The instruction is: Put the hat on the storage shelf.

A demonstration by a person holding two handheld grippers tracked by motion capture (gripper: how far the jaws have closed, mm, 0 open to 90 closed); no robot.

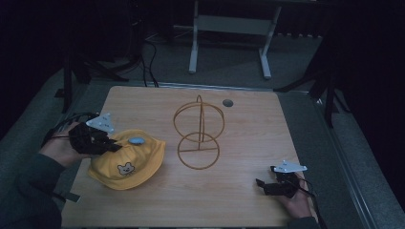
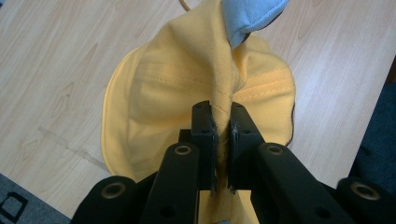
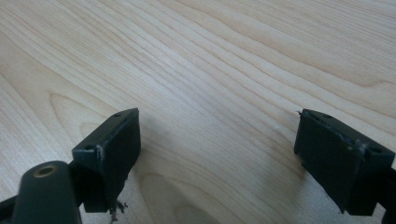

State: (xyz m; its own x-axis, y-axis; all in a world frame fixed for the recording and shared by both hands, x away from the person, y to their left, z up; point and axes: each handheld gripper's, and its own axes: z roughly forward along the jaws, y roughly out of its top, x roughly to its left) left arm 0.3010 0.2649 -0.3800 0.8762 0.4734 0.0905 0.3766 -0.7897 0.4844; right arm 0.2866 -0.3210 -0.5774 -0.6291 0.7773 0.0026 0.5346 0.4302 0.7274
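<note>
Fingers of the left gripper on yellow hat, brim flat on table.

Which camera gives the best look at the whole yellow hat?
The high view: the yellow hat lies whole on the table, bear face showing. The left gripper view shows a pinched fold of it between shut jaws; the right gripper view shows bare wood.

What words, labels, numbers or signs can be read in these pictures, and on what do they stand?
None can be read.
The yellow hat bears a small cartoon bear face, a picture without letters that can be made out.
The blue patch on the hat shows no legible text.
The wire stand and table carry no marks.
</note>
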